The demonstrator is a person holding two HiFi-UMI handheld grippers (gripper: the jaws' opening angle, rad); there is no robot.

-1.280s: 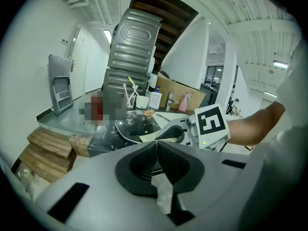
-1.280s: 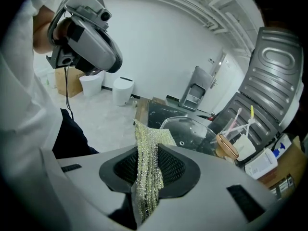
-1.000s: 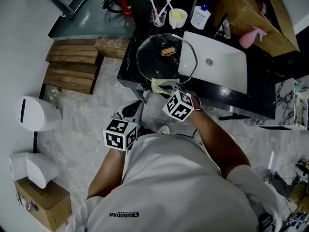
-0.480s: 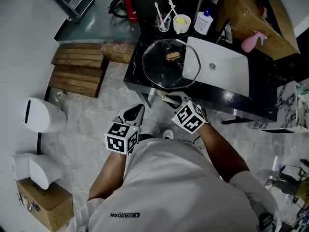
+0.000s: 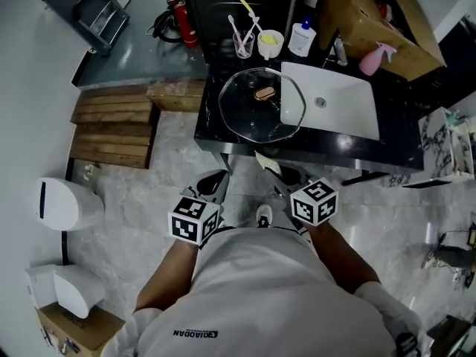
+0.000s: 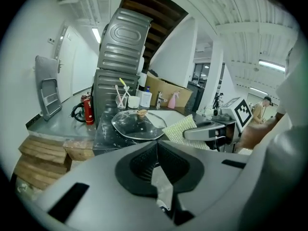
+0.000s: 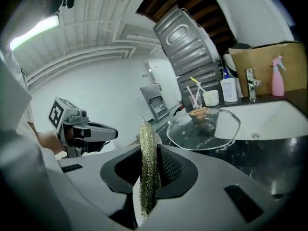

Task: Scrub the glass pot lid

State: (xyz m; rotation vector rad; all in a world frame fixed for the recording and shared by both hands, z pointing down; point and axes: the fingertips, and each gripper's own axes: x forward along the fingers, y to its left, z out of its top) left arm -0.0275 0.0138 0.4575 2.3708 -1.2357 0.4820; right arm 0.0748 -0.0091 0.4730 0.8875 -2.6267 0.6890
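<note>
The glass pot lid [image 5: 260, 104] with its tan knob lies flat on the black counter [image 5: 212, 129], its right edge over the white sink [image 5: 335, 110]. My right gripper [image 5: 280, 172] hangs in front of the counter, away from the lid, shut on a yellow-green scrub pad [image 5: 268, 162]. In the right gripper view the pad [image 7: 148, 170] stands on edge between the jaws, with the lid [image 7: 204, 126] beyond. My left gripper [image 5: 215, 178] is lower left of the lid, shut, holding nothing. The left gripper view shows the lid [image 6: 138, 125] ahead and the pad [image 6: 182, 129] at right.
Behind the lid stand a toothbrush cup [image 5: 243, 44], a yellow-filled cup [image 5: 269, 43] and a white bottle [image 5: 301, 39]. A pink spray bottle [image 5: 370, 59] and a cardboard box [image 5: 372, 10] are at back right. Wooden pallets [image 5: 111, 121] lie on the floor at left.
Both grippers have drawn back from the counter toward the person. The scrub pad has left the lid's near edge and now hangs in front of the counter.
</note>
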